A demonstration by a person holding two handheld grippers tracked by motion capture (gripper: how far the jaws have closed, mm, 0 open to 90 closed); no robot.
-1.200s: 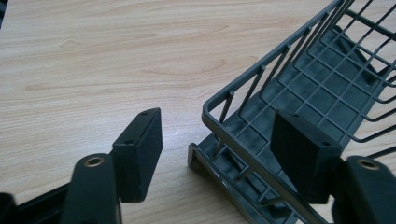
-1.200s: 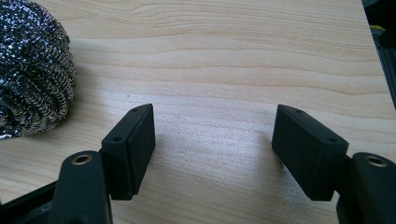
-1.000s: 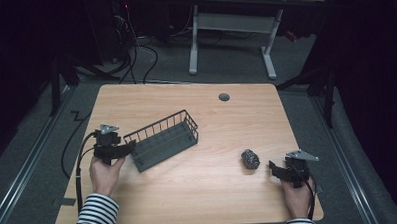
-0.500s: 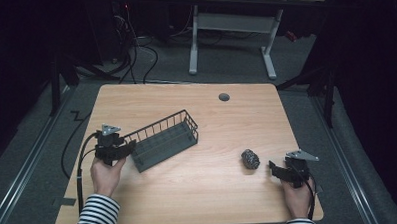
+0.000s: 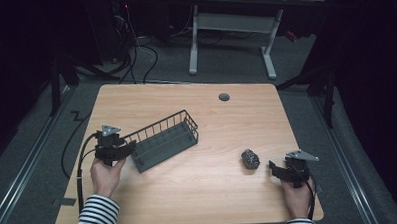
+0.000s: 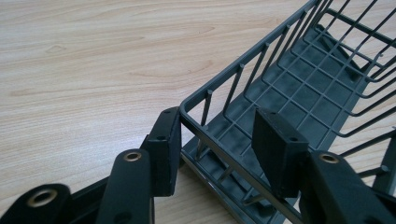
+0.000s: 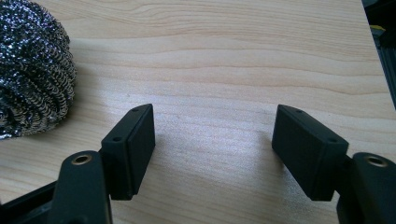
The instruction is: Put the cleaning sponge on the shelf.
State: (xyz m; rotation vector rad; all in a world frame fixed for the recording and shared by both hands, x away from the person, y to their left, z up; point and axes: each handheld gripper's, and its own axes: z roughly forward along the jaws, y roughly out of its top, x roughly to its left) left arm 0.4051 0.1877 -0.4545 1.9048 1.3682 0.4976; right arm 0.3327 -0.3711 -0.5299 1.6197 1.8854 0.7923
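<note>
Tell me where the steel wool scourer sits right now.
In the high view the steel wool scourer lies on the table's right side, just left of the right gripper, apart from its fingers and well right of the wire basket.

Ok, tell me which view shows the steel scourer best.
The right gripper view: the steel scourer is close, its woven metal strands sharp, though cut off at the frame's left edge. The high view shows the whole scourer as a small dark ball on the table.
</note>
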